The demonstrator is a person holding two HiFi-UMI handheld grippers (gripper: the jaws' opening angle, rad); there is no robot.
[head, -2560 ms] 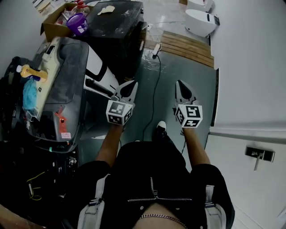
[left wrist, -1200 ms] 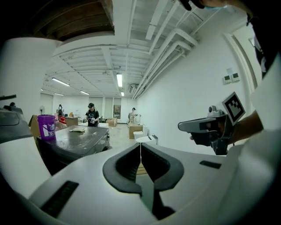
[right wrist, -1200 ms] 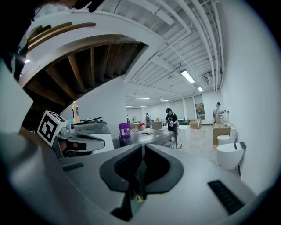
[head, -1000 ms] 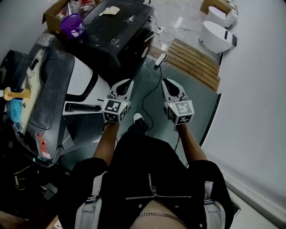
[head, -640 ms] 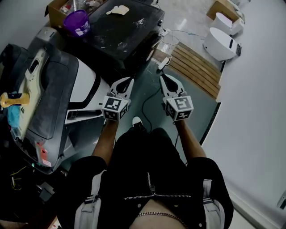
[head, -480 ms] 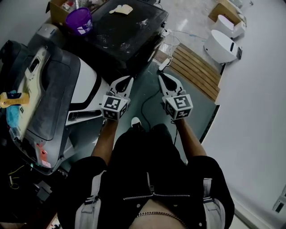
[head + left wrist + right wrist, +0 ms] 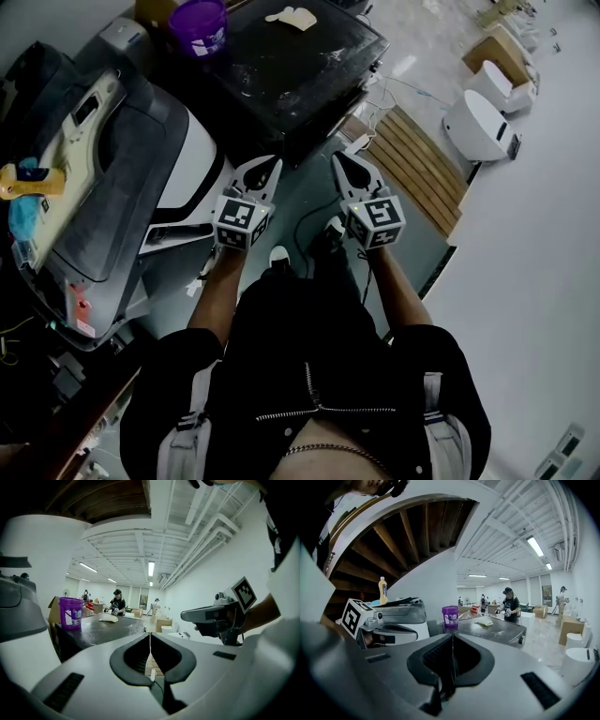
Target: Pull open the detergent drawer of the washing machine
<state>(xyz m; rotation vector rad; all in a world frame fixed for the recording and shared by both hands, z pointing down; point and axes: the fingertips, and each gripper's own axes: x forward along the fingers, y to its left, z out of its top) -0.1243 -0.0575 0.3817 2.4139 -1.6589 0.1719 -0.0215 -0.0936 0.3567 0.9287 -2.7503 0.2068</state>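
The washing machine [image 7: 192,155], with a white front and a grey lid, stands at the left of the head view; a dark strip [image 7: 178,230] crosses its front panel. I cannot pick out the detergent drawer for certain. My left gripper [image 7: 272,166] hangs in the air to the right of the machine, shut and empty, apart from it. My right gripper [image 7: 338,160] is beside it over the floor, also shut with nothing held. In the left gripper view the jaws [image 7: 150,641] meet, and the right gripper view shows its jaws [image 7: 452,654] together with the machine [image 7: 405,616] ahead to the left.
A black table [image 7: 291,66] behind the machine carries a purple bucket [image 7: 197,19]. A yellow bottle [image 7: 28,180] lies on the machine's lid. A cable [image 7: 314,211] runs over the floor, with wooden slats [image 7: 412,169] and a white round appliance [image 7: 483,122] at the right. People stand far back [image 7: 116,604].
The person has turned and stepped, so the washing machine and black table have slid across the head view. Both grippers have travelled along side by side, still shut and empty.
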